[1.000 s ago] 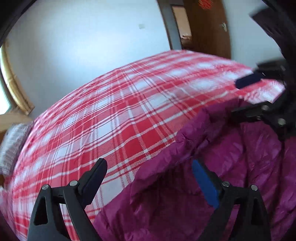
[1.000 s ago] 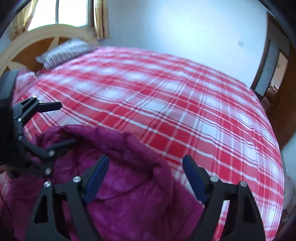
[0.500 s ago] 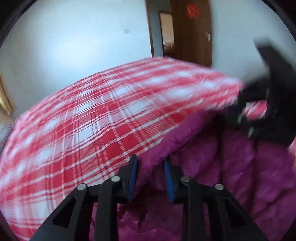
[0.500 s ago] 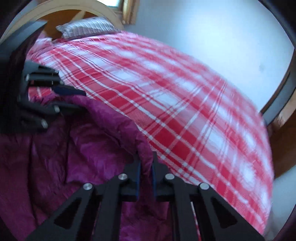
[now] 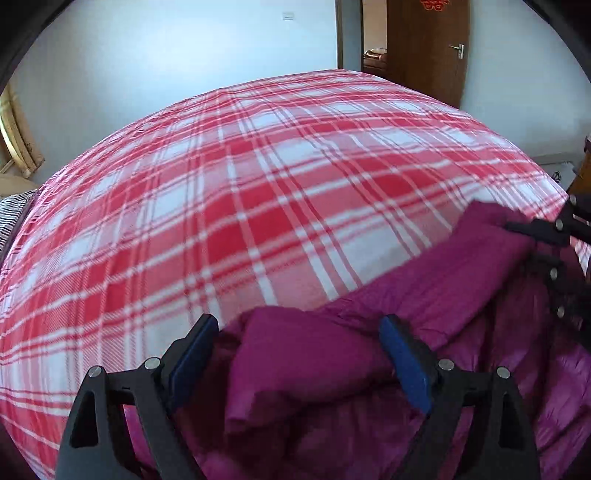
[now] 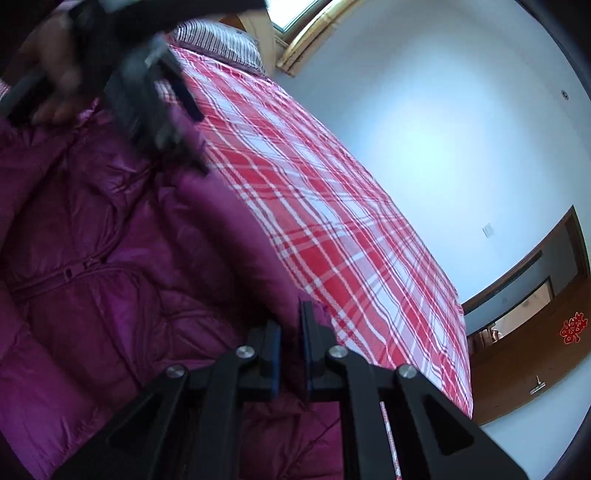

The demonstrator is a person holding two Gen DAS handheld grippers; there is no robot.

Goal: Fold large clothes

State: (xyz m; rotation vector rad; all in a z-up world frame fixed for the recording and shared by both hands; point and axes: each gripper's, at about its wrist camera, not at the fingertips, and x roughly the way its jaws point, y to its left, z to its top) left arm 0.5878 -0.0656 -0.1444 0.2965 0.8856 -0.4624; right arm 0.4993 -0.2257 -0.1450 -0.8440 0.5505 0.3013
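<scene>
Bedroom setup: pale blue walls, a brown wooden door [image 5: 428, 48] at the far right in the left wrist view, and a big bed with a red and white plaid bedspread [image 5: 258, 192] filling most of what we see. Up at the headboard end there's a striped pillow [image 6: 221, 44] under a wood-framed window [image 6: 295, 14].

We've got the magenta puffer jacket [image 6: 110, 240] lying along the near edge of the bed, zipper showing, with its folded edge running beside the plaid.

Our left gripper [image 5: 299, 354] has its jaws opening, standing wide right now, blue pads either side of a puffy fold of the jacket. The fold sits between them, but the pads aren't pressing on it as far as we can see.

Our right gripper [image 6: 290, 354] is pinched down narrow on the jacket's edge, with fabric caught between the blue pads, near the line where jacket meets bedspread. From the left camera it shows up at the far right, clamped on the other end of that same folded edge.

A hand [image 6: 55, 92], blurred, is at the top left of the right wrist view, holding the left gripper.
</scene>
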